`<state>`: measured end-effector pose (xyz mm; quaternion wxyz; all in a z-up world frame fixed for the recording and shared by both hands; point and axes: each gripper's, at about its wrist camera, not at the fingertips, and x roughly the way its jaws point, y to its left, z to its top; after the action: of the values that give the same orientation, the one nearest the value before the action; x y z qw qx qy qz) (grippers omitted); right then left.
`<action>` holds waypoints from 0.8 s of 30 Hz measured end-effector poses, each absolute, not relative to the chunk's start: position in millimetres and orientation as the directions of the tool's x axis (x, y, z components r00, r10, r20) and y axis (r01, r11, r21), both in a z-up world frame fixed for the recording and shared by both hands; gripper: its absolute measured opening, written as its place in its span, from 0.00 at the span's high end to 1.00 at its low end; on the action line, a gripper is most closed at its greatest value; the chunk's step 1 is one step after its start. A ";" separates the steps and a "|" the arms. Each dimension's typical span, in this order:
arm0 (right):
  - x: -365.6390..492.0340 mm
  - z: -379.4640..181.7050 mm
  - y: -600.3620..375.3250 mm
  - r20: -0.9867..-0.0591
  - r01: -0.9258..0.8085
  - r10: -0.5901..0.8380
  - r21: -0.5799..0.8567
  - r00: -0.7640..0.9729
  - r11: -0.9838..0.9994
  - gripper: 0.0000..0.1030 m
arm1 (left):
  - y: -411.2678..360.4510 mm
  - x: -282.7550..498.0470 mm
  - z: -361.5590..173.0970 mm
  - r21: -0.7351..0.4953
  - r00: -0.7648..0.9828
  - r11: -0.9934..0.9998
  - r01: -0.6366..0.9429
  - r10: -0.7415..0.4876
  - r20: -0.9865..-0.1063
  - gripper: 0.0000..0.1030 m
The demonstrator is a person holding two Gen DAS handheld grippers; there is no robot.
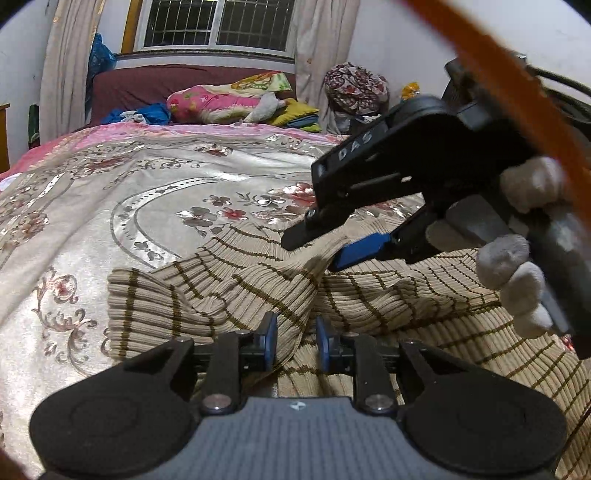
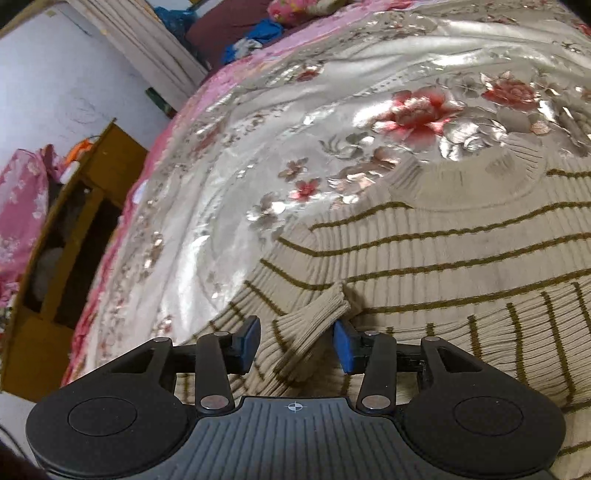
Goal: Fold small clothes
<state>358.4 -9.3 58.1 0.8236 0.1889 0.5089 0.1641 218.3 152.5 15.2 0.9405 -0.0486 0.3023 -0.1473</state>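
Note:
A beige ribbed sweater (image 1: pixel 236 280) with thin olive stripes lies rumpled on the bed, one sleeve cuff (image 1: pixel 127 302) pointing left. My left gripper (image 1: pixel 297 341) stands slightly open over a raised fold of the sweater, which runs between the blue pads (image 1: pixel 271 338). In the left wrist view my right gripper (image 1: pixel 321 249), held by a gloved hand (image 1: pixel 517 266), hovers over the sweater's upper part, jaws apart. In the right wrist view the right gripper (image 2: pixel 297 345) is open, and a loose sleeve cuff (image 2: pixel 317 314) lies between its pads (image 2: pixel 343 347). The sweater's collar (image 2: pixel 480 184) lies beyond.
A shiny floral bedcover (image 1: pixel 147 192) spreads under the sweater. Pillows and bundled clothes (image 1: pixel 229 99) pile at the headboard below a barred window (image 1: pixel 218 26). A wooden cabinet (image 2: pixel 74 236) stands beside the bed's left edge. An orange strap (image 1: pixel 491 62) crosses the top right.

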 end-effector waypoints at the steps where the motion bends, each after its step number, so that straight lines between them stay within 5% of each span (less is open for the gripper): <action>1: 359.7 54.6 -9.8 -0.783 -0.064 0.457 0.477 0.422 0.877 0.60 | 152.9 217.9 15.1 -0.183 0.773 0.952 0.247 -0.307 -0.555 0.73; 5: 361.7 39.4 -14.2 -0.800 -0.023 0.447 0.479 0.400 0.877 0.71 | 154.9 217.7 15.4 -0.194 0.771 0.949 0.247 -0.314 -0.554 0.73; 9: 361.2 39.1 -16.2 -0.785 -0.032 0.462 0.495 0.413 0.868 0.92 | 159.4 217.3 17.3 -0.223 0.768 0.945 0.241 -0.326 -0.551 0.70; 20: 364.9 97.3 -47.9 -0.690 -0.077 0.455 0.505 0.563 0.860 0.94 | 187.1 198.4 51.0 -0.299 0.833 0.921 0.249 -0.361 -0.418 0.37; 24: 358.8 116.9 -76.9 -0.658 -0.045 0.430 0.516 0.618 0.855 0.94 | 193.0 203.1 47.7 -0.327 0.830 0.919 0.221 -0.353 -0.433 0.36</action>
<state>358.8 -76.9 116.9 0.8691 0.2319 0.4150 0.1366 203.1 193.0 47.7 0.9472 -0.1326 0.2496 -0.1514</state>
